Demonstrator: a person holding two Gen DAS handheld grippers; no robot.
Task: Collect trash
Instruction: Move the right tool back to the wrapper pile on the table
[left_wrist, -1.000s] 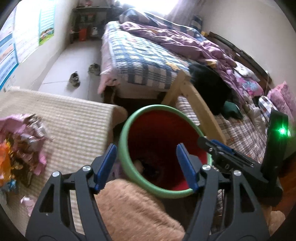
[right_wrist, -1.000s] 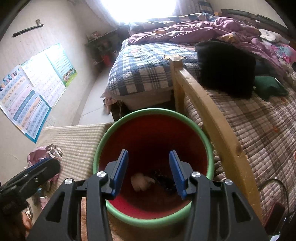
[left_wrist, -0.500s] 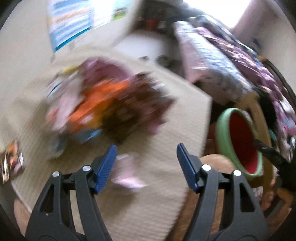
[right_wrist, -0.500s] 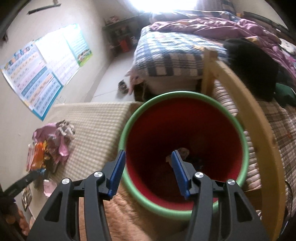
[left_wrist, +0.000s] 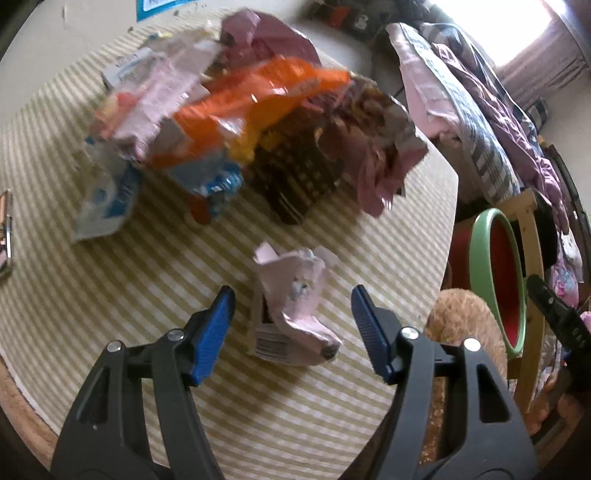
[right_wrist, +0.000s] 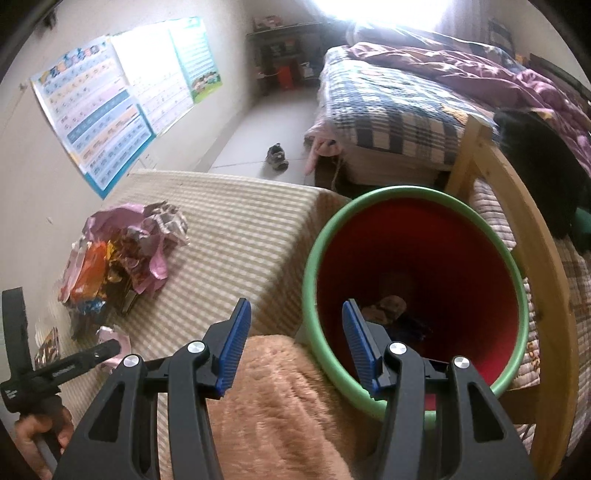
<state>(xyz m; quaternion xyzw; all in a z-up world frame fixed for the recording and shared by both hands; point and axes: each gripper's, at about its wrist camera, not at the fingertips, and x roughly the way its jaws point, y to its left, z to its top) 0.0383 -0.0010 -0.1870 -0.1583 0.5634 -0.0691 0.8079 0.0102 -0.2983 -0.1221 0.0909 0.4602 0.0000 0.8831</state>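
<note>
daylight floods in from a blown-out window (right_wrist: 388, 11) at top of the right wrist view, also overexposed top right in the left wrist view. room evenly bright, soft shadows. left view has motion blur, worst on the wrapper pile (left_wrist: 236, 122); striped mat (left_wrist: 110, 295) smeared. right view sharper. heavy fisheye bending, dark vignette at the corners.
</note>
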